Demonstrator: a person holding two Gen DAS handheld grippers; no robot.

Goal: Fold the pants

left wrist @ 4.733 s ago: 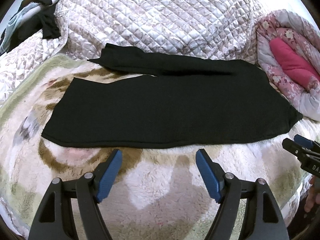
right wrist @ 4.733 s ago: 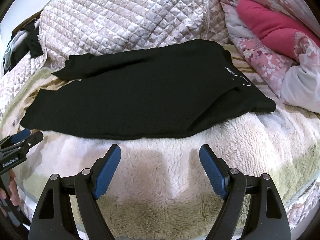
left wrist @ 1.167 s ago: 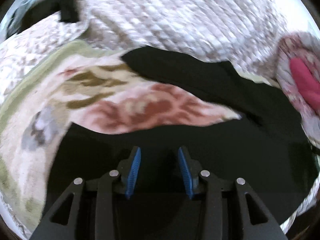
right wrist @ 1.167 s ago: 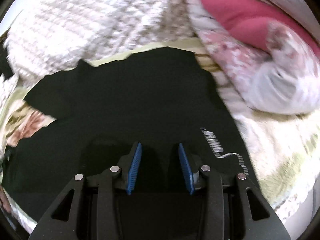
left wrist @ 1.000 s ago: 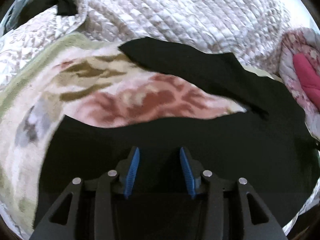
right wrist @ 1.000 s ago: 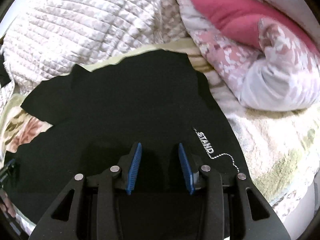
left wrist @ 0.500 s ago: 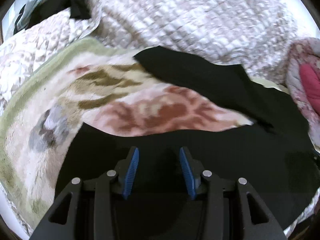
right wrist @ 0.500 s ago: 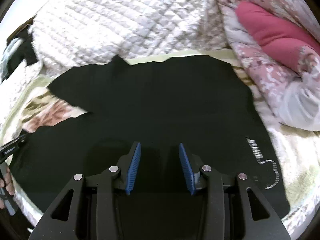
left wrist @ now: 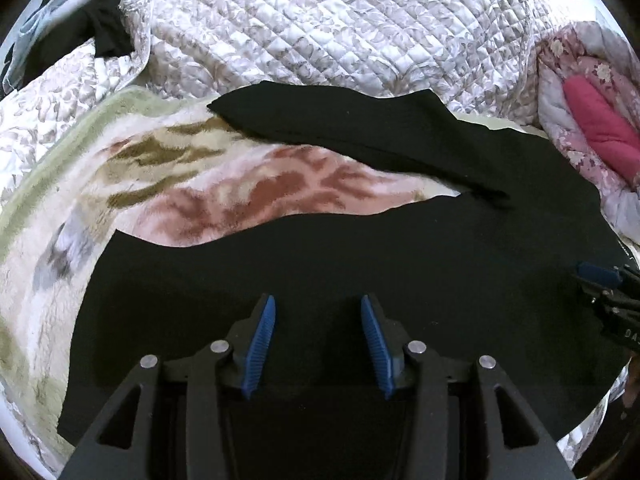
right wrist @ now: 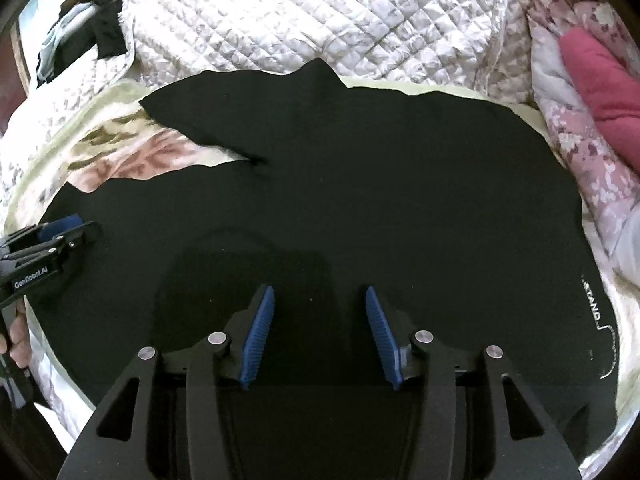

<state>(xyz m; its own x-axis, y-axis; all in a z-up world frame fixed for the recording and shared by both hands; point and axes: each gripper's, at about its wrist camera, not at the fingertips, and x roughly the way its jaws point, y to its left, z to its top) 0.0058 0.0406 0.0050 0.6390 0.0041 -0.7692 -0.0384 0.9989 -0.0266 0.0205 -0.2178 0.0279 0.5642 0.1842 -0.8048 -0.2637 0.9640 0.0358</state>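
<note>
The black pants (left wrist: 360, 248) lie spread on a patterned fleece blanket (left wrist: 168, 184). The two legs splay apart, with the far leg (left wrist: 340, 120) running toward the quilt. My left gripper (left wrist: 318, 320) hovers over the near leg with its jaws partly apart; whether they hold cloth I cannot tell. My right gripper (right wrist: 320, 312) stands the same way over the waist area (right wrist: 400, 200), near white lettering (right wrist: 592, 300). Each gripper shows at the edge of the other's view, the right one (left wrist: 600, 280) and the left one (right wrist: 56, 236).
A white quilted cover (left wrist: 320, 28) is heaped behind the pants. A pink floral duvet with a magenta lining (left wrist: 596, 128) lies at the right. Dark and pale clothes (left wrist: 76, 16) are piled at the far left.
The near pant leg has been drawn toward me, away from the far leg, baring patterned blanket between them. Both grippers went from wide open in front of the pants to narrowed above them.
</note>
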